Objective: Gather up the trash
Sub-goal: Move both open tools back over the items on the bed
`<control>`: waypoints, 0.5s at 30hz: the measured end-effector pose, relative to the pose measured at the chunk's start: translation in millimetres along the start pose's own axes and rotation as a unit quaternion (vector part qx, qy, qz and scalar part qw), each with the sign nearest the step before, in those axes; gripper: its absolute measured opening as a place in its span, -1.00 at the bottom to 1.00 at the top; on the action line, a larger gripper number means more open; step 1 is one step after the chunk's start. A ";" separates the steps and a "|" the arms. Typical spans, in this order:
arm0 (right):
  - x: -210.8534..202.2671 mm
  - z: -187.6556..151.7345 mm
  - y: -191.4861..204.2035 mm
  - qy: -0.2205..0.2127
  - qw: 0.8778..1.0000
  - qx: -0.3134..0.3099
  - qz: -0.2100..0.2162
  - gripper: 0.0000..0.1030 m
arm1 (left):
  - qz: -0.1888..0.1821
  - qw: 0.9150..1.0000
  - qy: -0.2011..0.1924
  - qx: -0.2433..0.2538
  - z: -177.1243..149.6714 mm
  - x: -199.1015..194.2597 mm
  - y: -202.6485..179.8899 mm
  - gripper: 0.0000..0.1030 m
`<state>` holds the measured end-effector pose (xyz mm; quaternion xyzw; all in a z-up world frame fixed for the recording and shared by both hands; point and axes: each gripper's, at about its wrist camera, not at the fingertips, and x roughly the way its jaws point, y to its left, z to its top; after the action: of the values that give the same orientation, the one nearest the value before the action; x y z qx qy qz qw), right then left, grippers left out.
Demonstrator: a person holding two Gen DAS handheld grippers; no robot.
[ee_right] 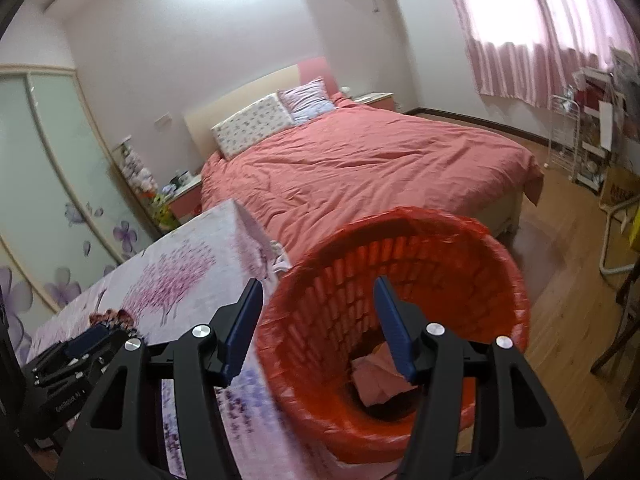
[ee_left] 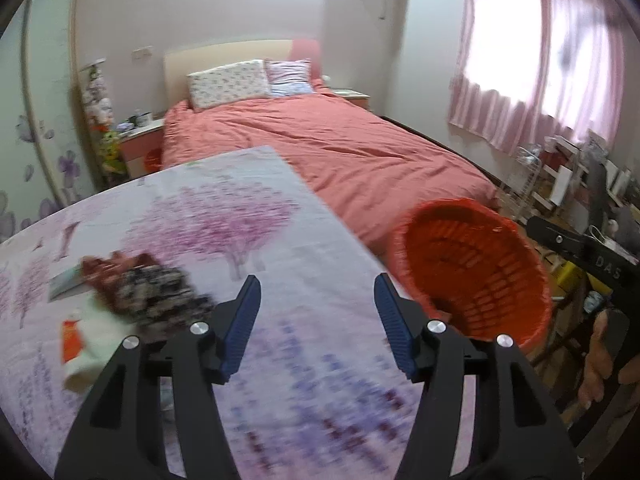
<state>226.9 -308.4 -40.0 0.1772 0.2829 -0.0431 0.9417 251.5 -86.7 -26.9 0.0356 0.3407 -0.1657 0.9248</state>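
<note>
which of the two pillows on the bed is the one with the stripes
The striped pillow is the one farther from the wardrobe side, toward the window, partly tucked behind the other. The flowered pillow beside it is white with small scattered blossoms.

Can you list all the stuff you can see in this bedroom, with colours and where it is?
basket: one, red-orange, beside the table, pink paper inside
table: one, purple tree-print cloth, near the bed
trash pile: several wrappers and papers, dark, red, white, on the table
bed: one, coral cover, two patterned pillows
curtains: pink, at the window
left gripper: black, blue fingers, open over the table
right gripper: black, blue fingers, open at the basket
</note>
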 end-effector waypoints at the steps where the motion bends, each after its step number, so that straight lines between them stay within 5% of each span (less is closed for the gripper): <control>1: 0.9 -1.3 6.8 0.002 1.000 -0.008 0.002 0.13 | 0.007 1.000 0.000 -0.005 -1.9 -2.9 7.6 0.14; 15: 23.4 -31.0 105.1 0.054 0.993 -0.101 0.042 0.21 | 0.128 0.989 -0.013 -0.066 -39.0 -47.8 129.8 0.37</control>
<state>249.5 -198.7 -44.4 0.0949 0.3283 0.0347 0.9391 236.2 56.1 -32.1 0.0158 0.3319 -0.0235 0.9429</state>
